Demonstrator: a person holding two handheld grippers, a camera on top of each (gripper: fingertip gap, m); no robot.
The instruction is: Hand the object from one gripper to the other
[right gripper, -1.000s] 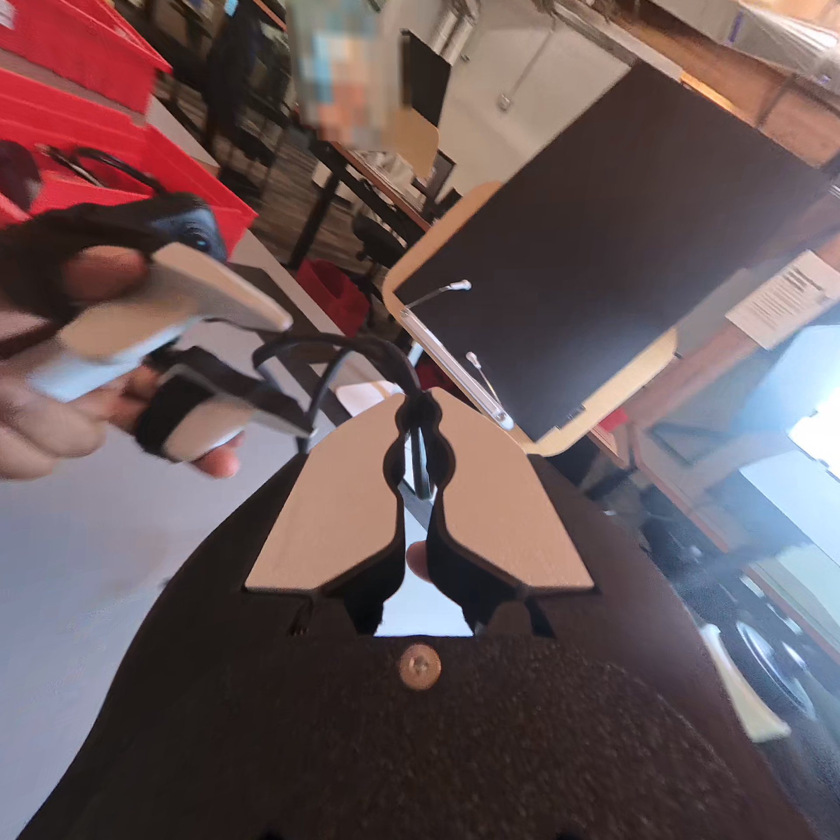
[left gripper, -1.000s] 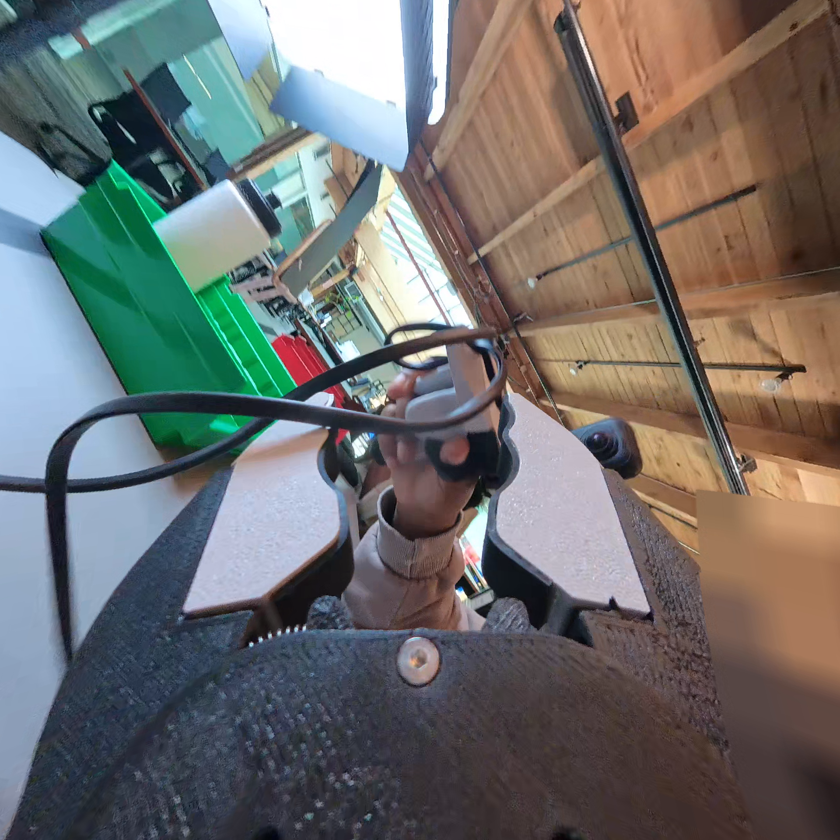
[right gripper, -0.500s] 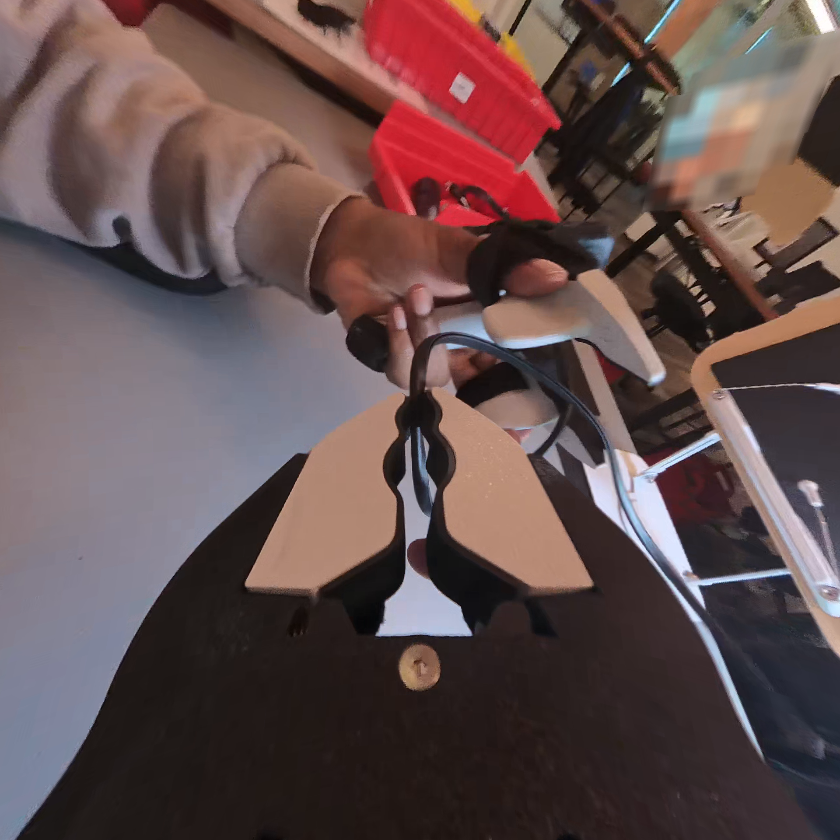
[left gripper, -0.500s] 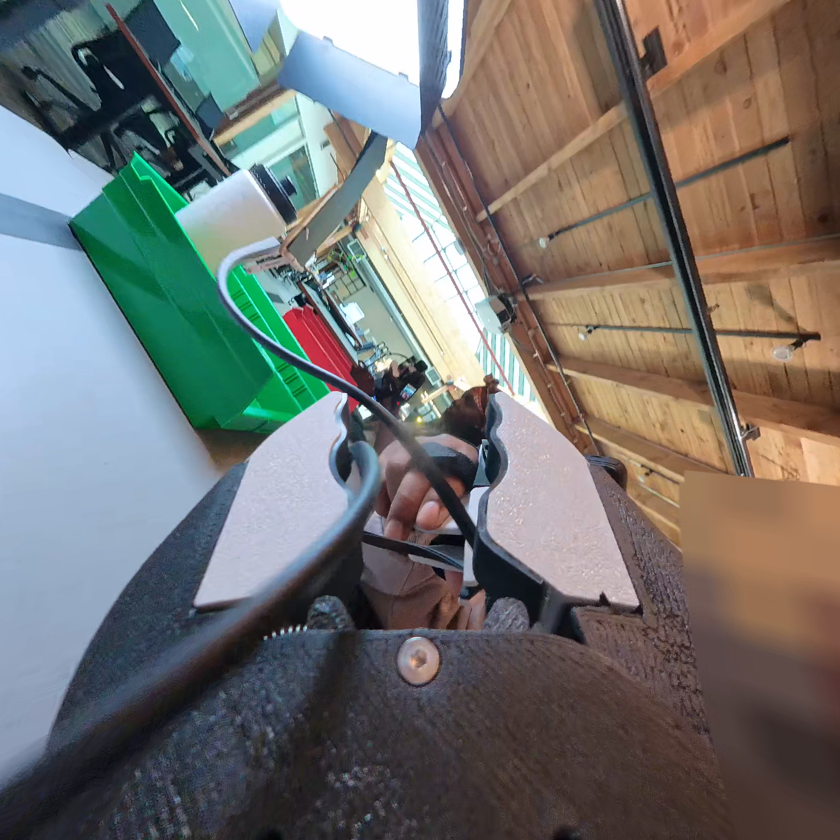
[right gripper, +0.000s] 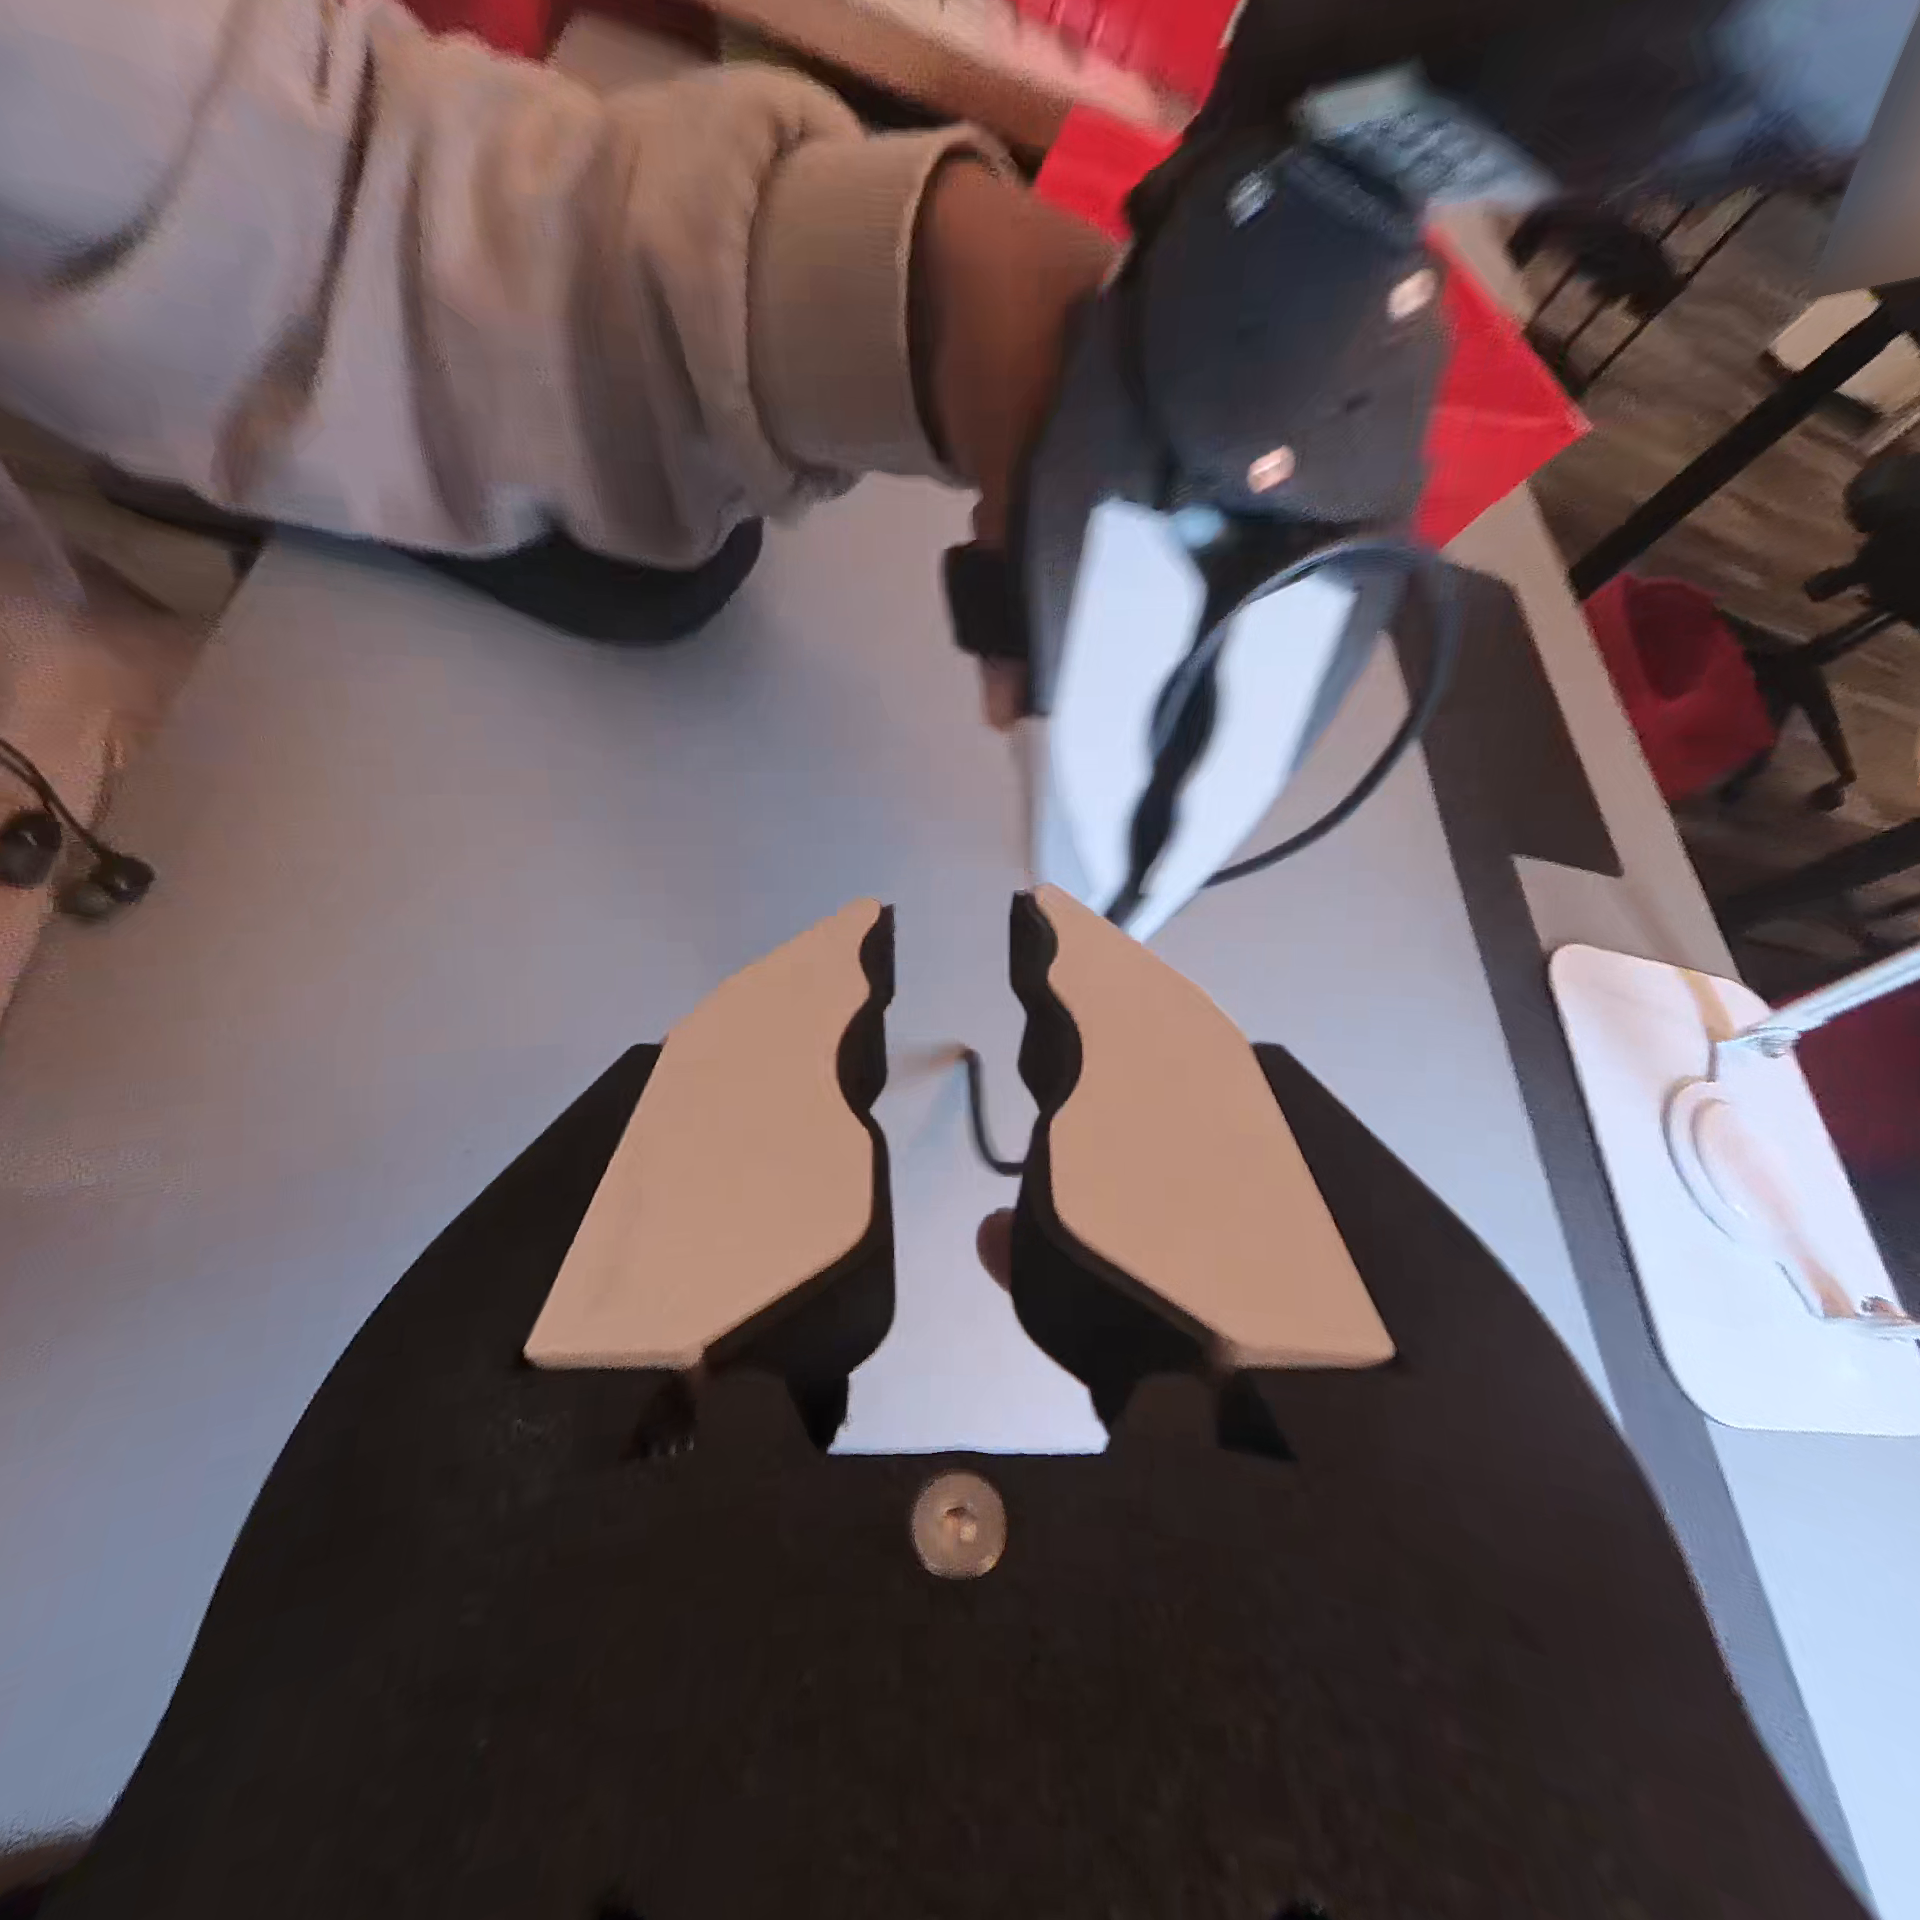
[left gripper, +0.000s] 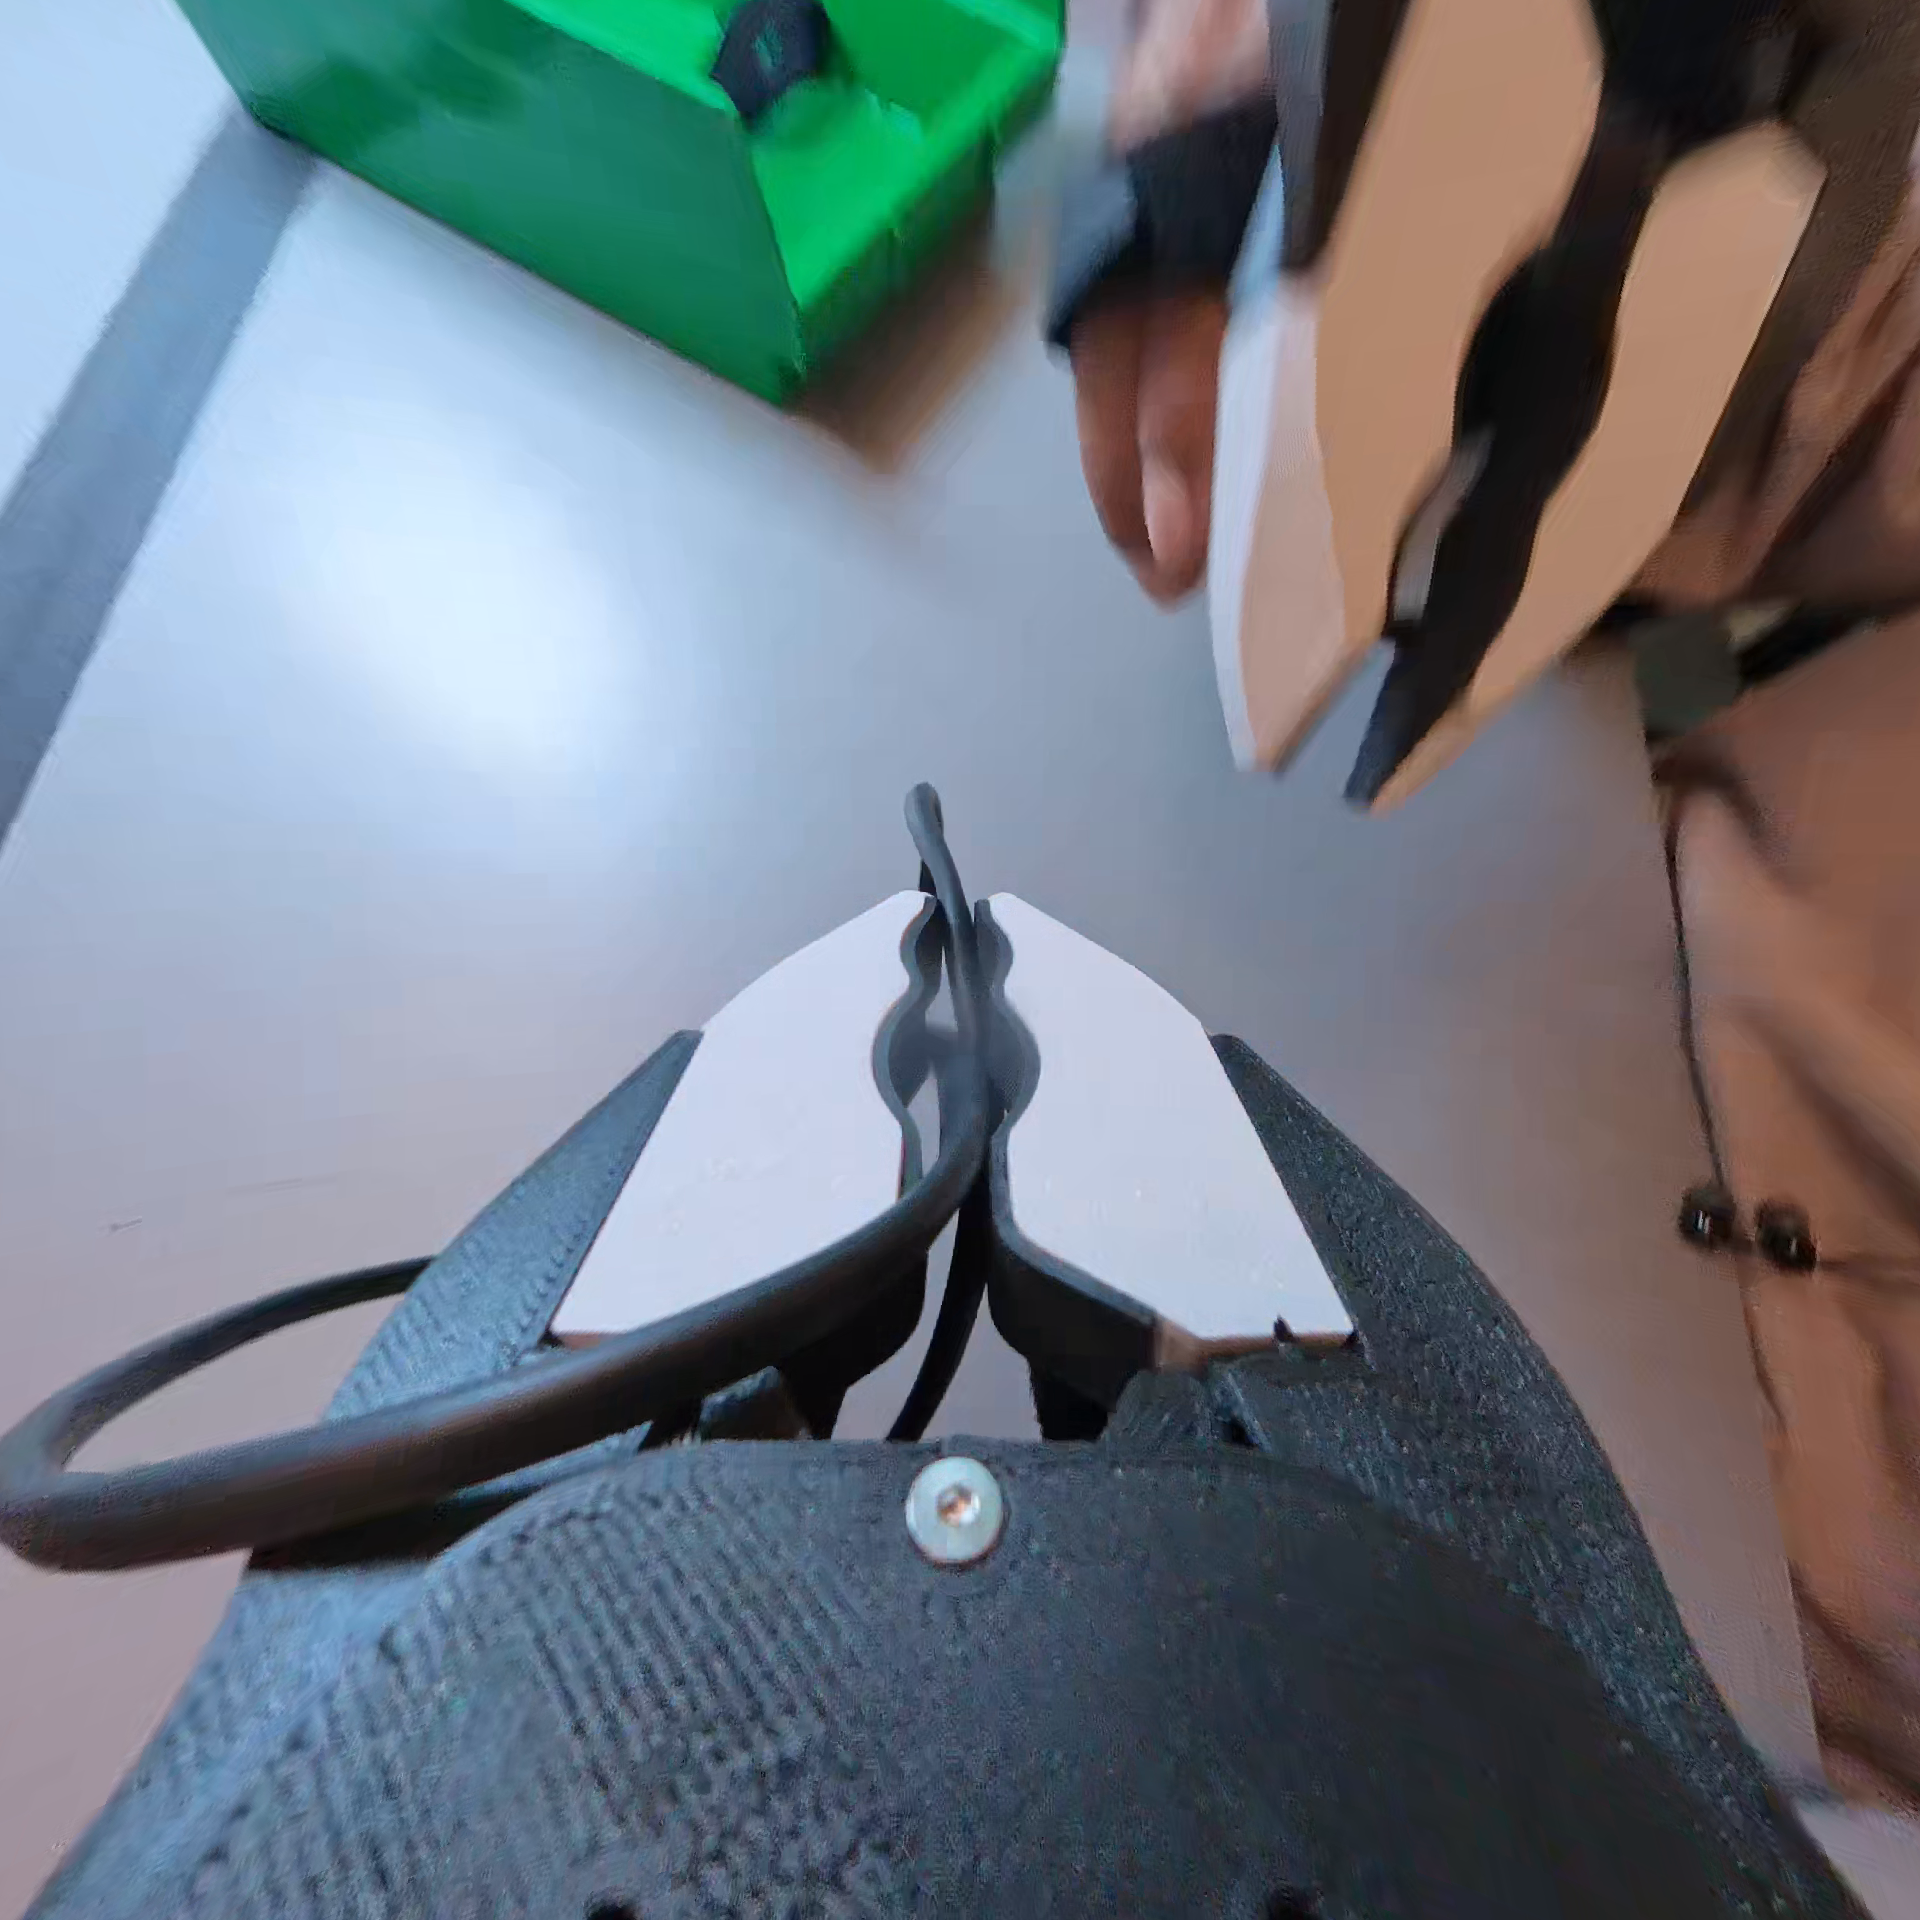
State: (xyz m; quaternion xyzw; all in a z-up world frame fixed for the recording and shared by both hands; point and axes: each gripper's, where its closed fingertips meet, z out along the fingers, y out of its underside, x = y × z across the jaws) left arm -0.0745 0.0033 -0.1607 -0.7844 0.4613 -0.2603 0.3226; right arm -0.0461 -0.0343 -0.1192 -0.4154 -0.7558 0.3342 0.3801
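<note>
Two hand-held grippers work above a pale grey table (left gripper: 436, 644), seen from each wrist camera. At the far left of the left wrist view, a green bin (left gripper: 582, 156) stands on the table, with a dark strip running along the table's left edge. Nearer the centre, the left gripper (left gripper: 954, 914) has its fingers closed on a black cable (left gripper: 499, 1403): the cable's end pokes out just past the fingertips, and the rest loops back to the left over the gripper's black body. To the right, blurred, the right gripper (left gripper: 1320, 758) hangs above the table, tips apart from the cable, held by a hand (left gripper: 1143, 416) in a black strap. In the right wrist view, a beige sleeve (right gripper: 468, 312) crosses the upper left; centre, the right gripper (right gripper: 951, 904) has its fingers parted with nothing between them; just beyond its right fingertip, the left gripper (right gripper: 1132, 904) points down with the cable (right gripper: 1382, 748) arcing from it. A red bin (right gripper: 1496, 416) lies behind, and a white mat (right gripper: 1704, 1299) rests at the table's right edge.
</note>
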